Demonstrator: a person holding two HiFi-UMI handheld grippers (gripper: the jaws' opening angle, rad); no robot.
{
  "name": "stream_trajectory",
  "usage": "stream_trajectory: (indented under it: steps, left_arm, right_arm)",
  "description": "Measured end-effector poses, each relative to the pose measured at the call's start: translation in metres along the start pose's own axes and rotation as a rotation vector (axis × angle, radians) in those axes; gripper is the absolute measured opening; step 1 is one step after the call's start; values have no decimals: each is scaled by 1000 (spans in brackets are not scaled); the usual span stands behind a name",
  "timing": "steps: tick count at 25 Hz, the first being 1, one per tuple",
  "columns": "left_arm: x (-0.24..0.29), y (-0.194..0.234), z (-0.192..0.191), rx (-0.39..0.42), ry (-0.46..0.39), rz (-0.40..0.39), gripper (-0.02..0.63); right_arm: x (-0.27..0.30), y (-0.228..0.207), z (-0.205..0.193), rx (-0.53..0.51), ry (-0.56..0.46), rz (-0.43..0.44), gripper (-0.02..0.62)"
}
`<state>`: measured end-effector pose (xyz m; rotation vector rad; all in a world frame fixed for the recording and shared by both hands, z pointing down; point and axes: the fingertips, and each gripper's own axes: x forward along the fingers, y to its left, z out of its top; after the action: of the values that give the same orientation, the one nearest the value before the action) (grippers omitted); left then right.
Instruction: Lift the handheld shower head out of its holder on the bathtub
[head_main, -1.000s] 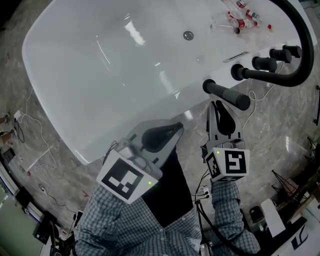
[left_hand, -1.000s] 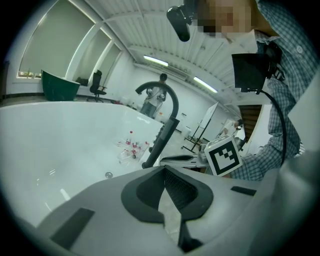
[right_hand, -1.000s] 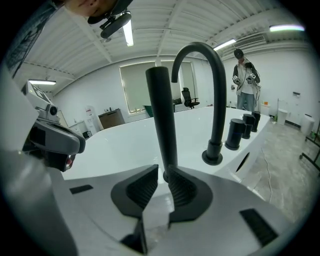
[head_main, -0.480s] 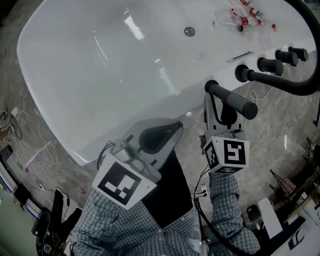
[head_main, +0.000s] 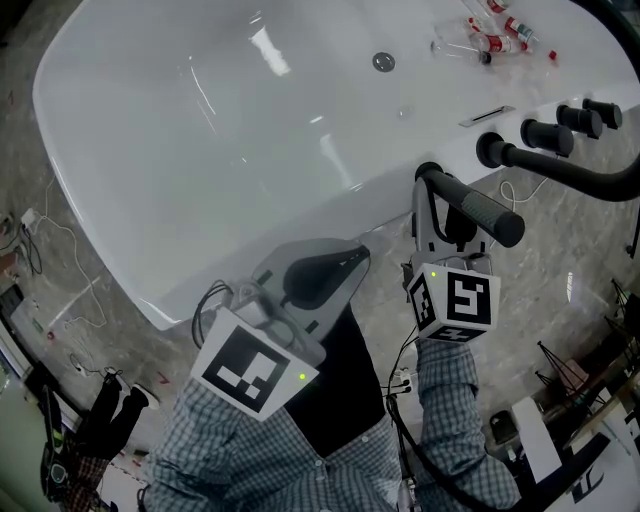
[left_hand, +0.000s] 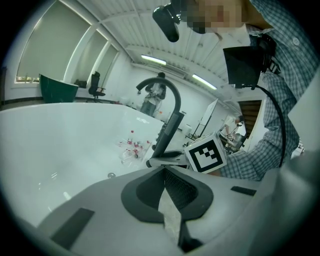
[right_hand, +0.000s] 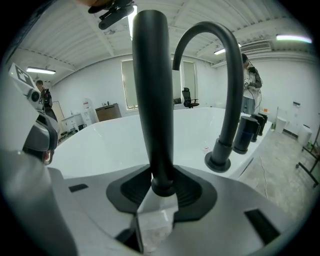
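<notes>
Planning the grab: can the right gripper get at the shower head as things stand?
Probably yes. The right gripper has just been opening its fingers, and the shower head stands between them; nothing else looks to be in the way.

Small red-capped bottles (head_main: 495, 35), black arched spout (right_hand: 229, 100), two black knobs (head_main: 550, 135)

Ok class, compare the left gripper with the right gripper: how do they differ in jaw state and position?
Jaws: the left gripper's are together and empty; the right gripper's have just been opening and stand apart, the shower handle between them, unclamped. Position: the left gripper sits short of the bathtub rim, near no fitting; the right gripper reaches the rim at the shower handle. Shared: each carries a marker cube and points toward the bathtub.
</notes>
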<state>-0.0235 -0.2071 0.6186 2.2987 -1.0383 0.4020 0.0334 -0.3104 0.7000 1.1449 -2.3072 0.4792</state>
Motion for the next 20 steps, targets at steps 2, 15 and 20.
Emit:
stream_trajectory:
  steps: [2,15,20]
  left_arm:
    - [1,1,0,4,-1,2,-2]
    - [-2,4,6,6,-22,23,-1]
    - [-3,4,12,1,-36,31,-2]
  right_arm:
    - [0,-1,-1,-3,3,3,130]
    - [-4,-2,7,9,21,6,130]
    - [-9,-3,13,21,20,4,130]
